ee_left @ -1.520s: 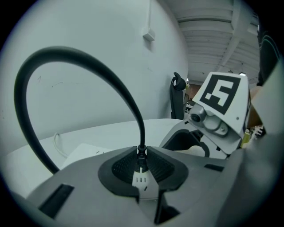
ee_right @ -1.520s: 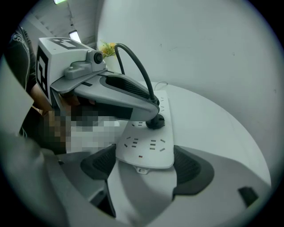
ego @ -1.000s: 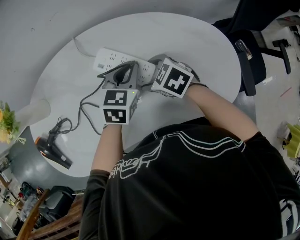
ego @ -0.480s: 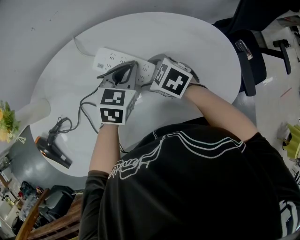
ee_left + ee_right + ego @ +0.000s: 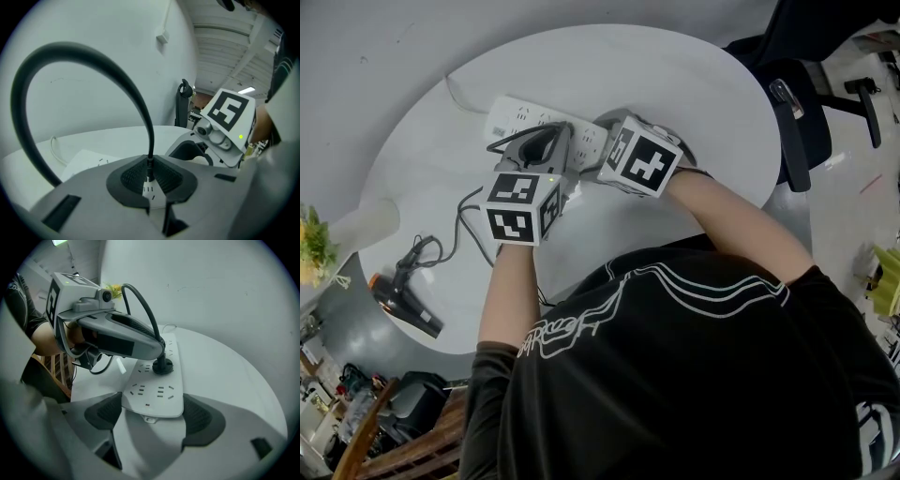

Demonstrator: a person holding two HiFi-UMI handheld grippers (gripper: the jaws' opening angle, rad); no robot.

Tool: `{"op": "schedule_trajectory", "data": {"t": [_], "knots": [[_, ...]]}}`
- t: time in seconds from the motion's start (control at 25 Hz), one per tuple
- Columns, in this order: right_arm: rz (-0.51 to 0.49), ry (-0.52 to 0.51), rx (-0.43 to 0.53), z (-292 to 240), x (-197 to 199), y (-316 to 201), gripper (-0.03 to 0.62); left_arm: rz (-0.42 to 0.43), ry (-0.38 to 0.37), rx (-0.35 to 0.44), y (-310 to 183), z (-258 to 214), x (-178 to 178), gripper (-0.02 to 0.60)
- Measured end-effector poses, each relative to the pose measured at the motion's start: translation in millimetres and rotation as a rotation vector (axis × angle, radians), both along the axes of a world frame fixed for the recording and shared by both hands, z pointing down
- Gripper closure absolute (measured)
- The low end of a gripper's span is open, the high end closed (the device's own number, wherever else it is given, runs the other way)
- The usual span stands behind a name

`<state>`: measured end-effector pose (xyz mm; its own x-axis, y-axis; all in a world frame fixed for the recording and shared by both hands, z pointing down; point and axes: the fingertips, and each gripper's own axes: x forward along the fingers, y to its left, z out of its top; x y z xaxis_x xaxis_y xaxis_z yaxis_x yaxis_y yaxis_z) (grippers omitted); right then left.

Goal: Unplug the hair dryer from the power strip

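Right now we are clamping our left gripper (image 5: pixel 149 180) on the thin black cord (image 5: pixel 93 58) just above its round black plug (image 5: pixel 162 365), which is sitting on the long white power strip (image 5: pixel 157 390). Our right gripper (image 5: pixel 152 411) is pinching that strip's near end between its pads. The black hair dryer (image 5: pixel 405 302) is lying near the left edge of the round white table (image 5: pixel 675 75).

One hair dryer (image 5: pixel 405 302) — one power strip (image 5: pixel 520 117)
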<state>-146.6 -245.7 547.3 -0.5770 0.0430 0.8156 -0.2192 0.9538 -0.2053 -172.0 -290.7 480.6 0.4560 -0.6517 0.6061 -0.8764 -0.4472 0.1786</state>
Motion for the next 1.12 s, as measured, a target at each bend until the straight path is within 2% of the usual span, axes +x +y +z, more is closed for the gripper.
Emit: {"op": "schedule_trajectory", "data": {"t": [0.12,0.24,0.32,0.48,0.64,0.84,0.92,0.96,1.04,1.12], "knots": [[-0.001,0.012,-0.009,-1,1,2,0.241,0.042,-0.088,0.014,2,-1,4,0.545],[0.0,0.012,-0.004,-1,1,2,0.241,0.057,-0.124,0.016,4,-2,5,0.545],[-0.001,0.011,-0.003,-1,1,3,0.24,0.052,-0.111,0.006,4,-1,4,0.545],[0.004,0.009,0.004,0,0,0,0.241,0.006,-0.018,-0.04,0,-1,-1,0.543],[0.015,0.005,0.011,1,-2,-1,0.241,0.002,-0.008,-0.043,-2,-2,-3,0.543],[0.009,0.019,-0.002,1,-3,0,0.24,0.089,-0.16,0.002,4,-3,2,0.545],[0.012,0.02,0.001,1,-2,0,0.24,0.105,-0.186,0.018,7,-5,5,0.545],[0.015,0.019,-0.006,1,-2,0,0.241,0.104,-0.164,0.03,7,-10,7,0.545],[0.016,0.02,-0.019,0,-3,1,0.241,0.083,-0.063,0.056,3,-28,11,0.545],[0.013,0.019,-0.013,0,-4,-1,0.241,0.069,-0.027,0.058,-4,-38,11,0.545]]}}
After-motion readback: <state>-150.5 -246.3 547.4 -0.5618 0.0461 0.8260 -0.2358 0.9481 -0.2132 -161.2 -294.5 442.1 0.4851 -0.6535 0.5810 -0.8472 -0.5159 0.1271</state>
